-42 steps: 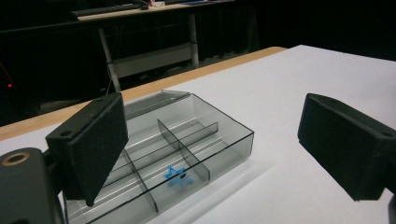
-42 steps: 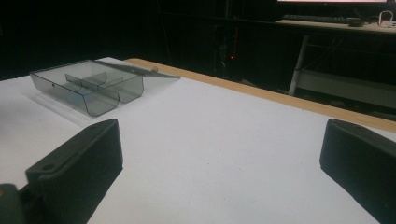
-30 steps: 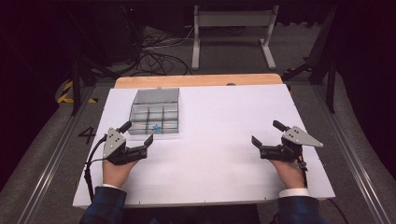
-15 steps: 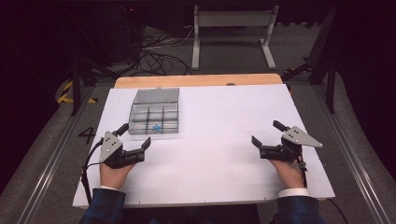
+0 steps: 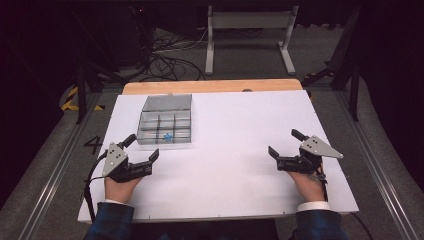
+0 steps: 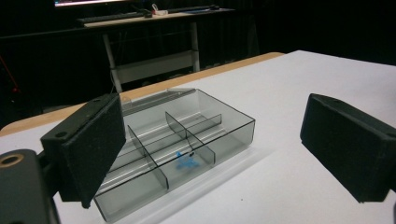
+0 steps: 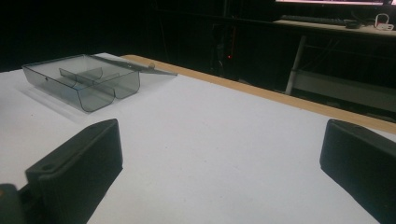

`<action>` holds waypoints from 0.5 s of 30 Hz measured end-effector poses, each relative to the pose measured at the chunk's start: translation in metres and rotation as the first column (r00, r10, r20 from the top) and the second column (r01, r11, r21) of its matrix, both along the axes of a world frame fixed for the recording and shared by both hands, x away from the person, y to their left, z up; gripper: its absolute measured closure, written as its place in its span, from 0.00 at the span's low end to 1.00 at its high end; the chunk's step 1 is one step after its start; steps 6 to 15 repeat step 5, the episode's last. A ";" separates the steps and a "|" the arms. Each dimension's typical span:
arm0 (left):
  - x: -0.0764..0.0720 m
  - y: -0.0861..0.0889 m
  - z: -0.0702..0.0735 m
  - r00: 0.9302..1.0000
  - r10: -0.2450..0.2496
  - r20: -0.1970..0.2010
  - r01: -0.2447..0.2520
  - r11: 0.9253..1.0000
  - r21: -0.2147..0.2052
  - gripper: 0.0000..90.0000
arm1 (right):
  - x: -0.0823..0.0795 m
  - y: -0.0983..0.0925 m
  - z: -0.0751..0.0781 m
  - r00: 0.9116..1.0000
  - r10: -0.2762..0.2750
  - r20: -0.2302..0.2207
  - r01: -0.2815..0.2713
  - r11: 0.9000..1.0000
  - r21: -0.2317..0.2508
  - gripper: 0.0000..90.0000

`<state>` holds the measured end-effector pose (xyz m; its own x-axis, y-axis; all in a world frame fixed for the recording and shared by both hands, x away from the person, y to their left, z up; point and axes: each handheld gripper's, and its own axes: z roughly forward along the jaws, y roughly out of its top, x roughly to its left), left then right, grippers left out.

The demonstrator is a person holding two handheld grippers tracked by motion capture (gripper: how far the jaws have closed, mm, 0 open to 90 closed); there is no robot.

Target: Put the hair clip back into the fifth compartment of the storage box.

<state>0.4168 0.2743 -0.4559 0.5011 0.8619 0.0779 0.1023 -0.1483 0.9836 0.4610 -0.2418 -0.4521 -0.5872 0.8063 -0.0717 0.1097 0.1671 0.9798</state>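
Two grippers are held low over the white table [image 5: 240, 150], near its front edge, each with its fingers spread wide and nothing between them. The left gripper [image 5: 142, 155] is seen just in front of the clear compartment box [image 5: 166, 120], not touching it; the right gripper [image 5: 284, 150] is kept well apart, over bare table. Beyond the left fingers [image 6: 88, 144], a small blue piece [image 6: 187, 161] lies in a front compartment. Judged from this, the reach to the box is best made slowly, the fingers kept clear of the near wall and partitions, and lowered straight over the piece before closing.
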 end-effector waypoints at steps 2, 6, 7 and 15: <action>0.000 0.000 -0.001 1.000 0.010 -0.002 -0.010 1.000 0.014 0.08 | 0.000 0.000 0.000 1.000 0.000 -0.003 0.000 1.000 -0.003 0.00; 0.001 -0.001 -0.005 0.999 0.043 0.000 -0.043 0.995 0.092 0.08 | 0.002 0.000 -0.001 1.000 -0.001 -0.018 0.001 1.000 -0.010 0.00; 0.001 -0.001 -0.005 0.999 0.043 0.000 -0.043 0.995 0.092 0.08 | 0.002 0.000 -0.001 1.000 -0.001 -0.018 0.001 1.000 -0.010 0.00; 0.001 -0.001 -0.005 0.999 0.043 0.000 -0.043 0.995 0.092 0.08 | 0.002 0.000 -0.001 1.000 -0.001 -0.018 0.001 1.000 -0.010 0.00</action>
